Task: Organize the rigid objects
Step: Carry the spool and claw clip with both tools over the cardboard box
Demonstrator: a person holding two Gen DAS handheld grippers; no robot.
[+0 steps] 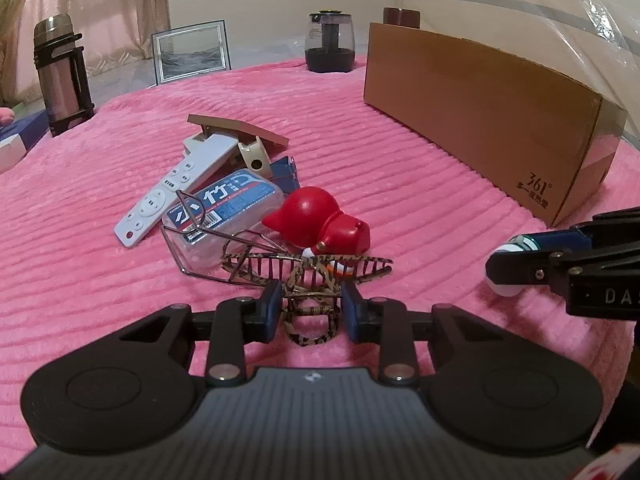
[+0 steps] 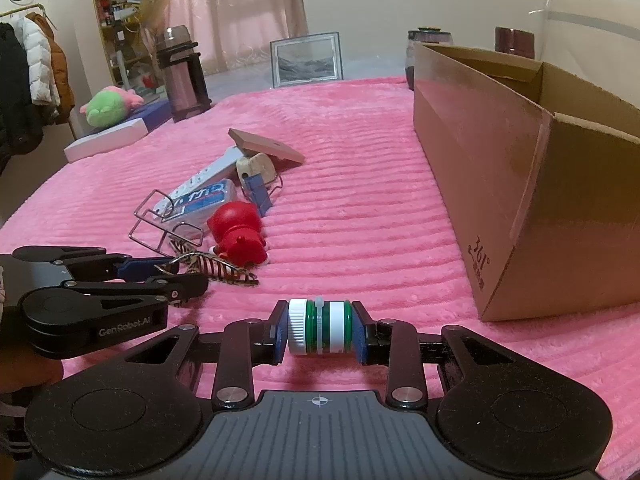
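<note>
Both tools are loaded, the left tool [image 1: 308, 306] pinching the tortoiseshell hair claw [image 1: 308, 266] beside the pile, the right tool [image 2: 320, 330] clamping the green bottle [image 2: 320, 327] end-to-end, so each should probably lift clear before swinging over the cardboard box [image 2: 500, 184] rim.

Left tongs [image 1: 308, 312] and right tongs [image 2: 320, 330] both clamped, level.

hair claw [image 1: 308, 276]: leopard print | bottle [image 2: 320, 327]: green, white cap | toy [image 1: 324, 220]: red | blanket [image 1: 400, 160]: pink
</note>
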